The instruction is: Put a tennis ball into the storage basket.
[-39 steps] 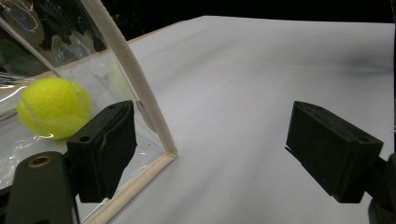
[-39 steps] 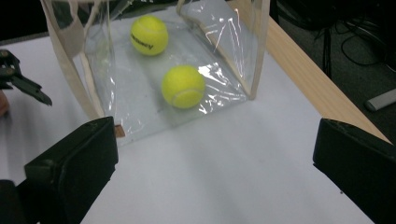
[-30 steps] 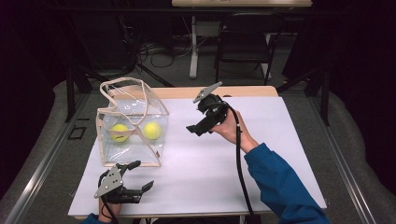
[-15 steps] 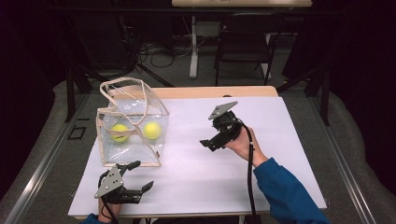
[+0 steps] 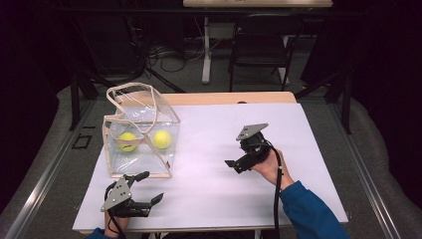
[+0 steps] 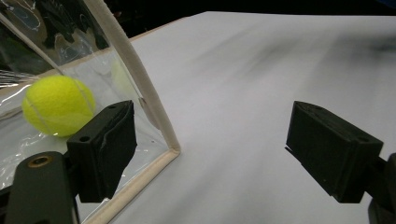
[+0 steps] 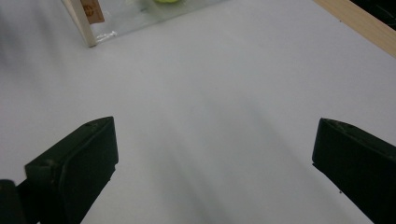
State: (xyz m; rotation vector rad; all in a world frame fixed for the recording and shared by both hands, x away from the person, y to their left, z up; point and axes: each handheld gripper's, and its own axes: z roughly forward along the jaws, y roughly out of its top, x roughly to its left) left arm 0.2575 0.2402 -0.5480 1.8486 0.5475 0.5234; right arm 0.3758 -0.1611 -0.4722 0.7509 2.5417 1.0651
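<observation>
— Where's the left gripper [image 5: 144, 190]?

— Down at the near edge of the table [image 5: 224, 199], low over the white top, just in front of the clear bag [image 5: 141, 144]. Its jaws stand wide apart with nothing between them; in the left gripper view [image 6: 210, 154] one jaw sits right beside the bag's cream-trimmed corner — I can't tell whether it touches.

— And the other one?

— The right gripper [image 5: 234, 165] is held above the middle of the table, to the right of the bag and well apart from it, pointing left toward it. Its jaws are spread wide too, gripping nothing; in the right gripper view [image 7: 212, 172] there's bare white surface between them.

— What's in the bag?

— Two yellow-green tennis balls [image 5: 162, 139], side by side on its floor. The bag stands upright on the left side of the table, its top open and its looped handles arching above. One ball [image 6: 58, 106] shows through the plastic close to the left gripper.
</observation>
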